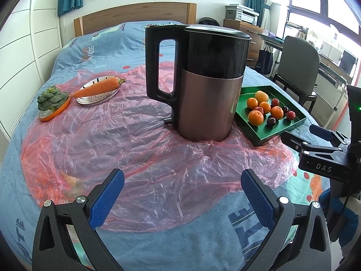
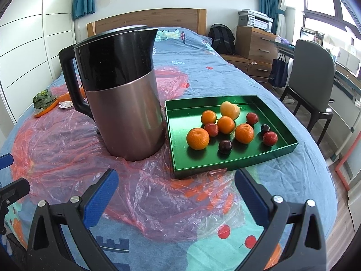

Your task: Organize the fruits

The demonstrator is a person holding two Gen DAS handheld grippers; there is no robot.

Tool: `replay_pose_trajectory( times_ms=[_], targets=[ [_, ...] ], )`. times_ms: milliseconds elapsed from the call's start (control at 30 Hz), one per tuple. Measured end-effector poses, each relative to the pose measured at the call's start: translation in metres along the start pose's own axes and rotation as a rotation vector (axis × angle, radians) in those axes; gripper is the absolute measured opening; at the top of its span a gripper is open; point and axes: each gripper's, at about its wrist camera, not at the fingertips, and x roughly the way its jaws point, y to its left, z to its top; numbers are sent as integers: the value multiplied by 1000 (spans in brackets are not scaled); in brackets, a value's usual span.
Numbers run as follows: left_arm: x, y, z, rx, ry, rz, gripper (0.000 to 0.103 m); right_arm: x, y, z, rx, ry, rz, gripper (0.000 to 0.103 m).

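A green tray [image 2: 180,122] [image 1: 255,135] lies on the bed to the right of a tall kettle [image 2: 121,94] [image 1: 203,81]. In the tray sit several oranges [image 2: 197,138], several red and dark plums [image 2: 225,146] and one pale yellow fruit [image 2: 229,110]. My right gripper [image 2: 177,186] hovers open and empty over the plastic sheet, just short of the tray's near edge. My left gripper [image 1: 182,188] is open and empty too, in front of the kettle. The right gripper's body [image 1: 320,155] shows at the right of the left wrist view.
A pink plastic sheet [image 1: 112,140] covers the blue bedspread. At the far left a carrot [image 1: 99,88] rests on a patterned plate [image 1: 97,98], beside a leafy green vegetable [image 1: 50,98] in an orange dish. A chair [image 2: 313,79] and desk stand right of the bed.
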Motion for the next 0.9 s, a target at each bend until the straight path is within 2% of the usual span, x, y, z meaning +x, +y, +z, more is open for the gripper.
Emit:
replay_pose_trajectory(
  times_ms=[900],
  targets=[
    [3, 12, 16, -11, -11, 4, 102, 10, -19, 0, 17, 31, -28, 103]
  ],
)
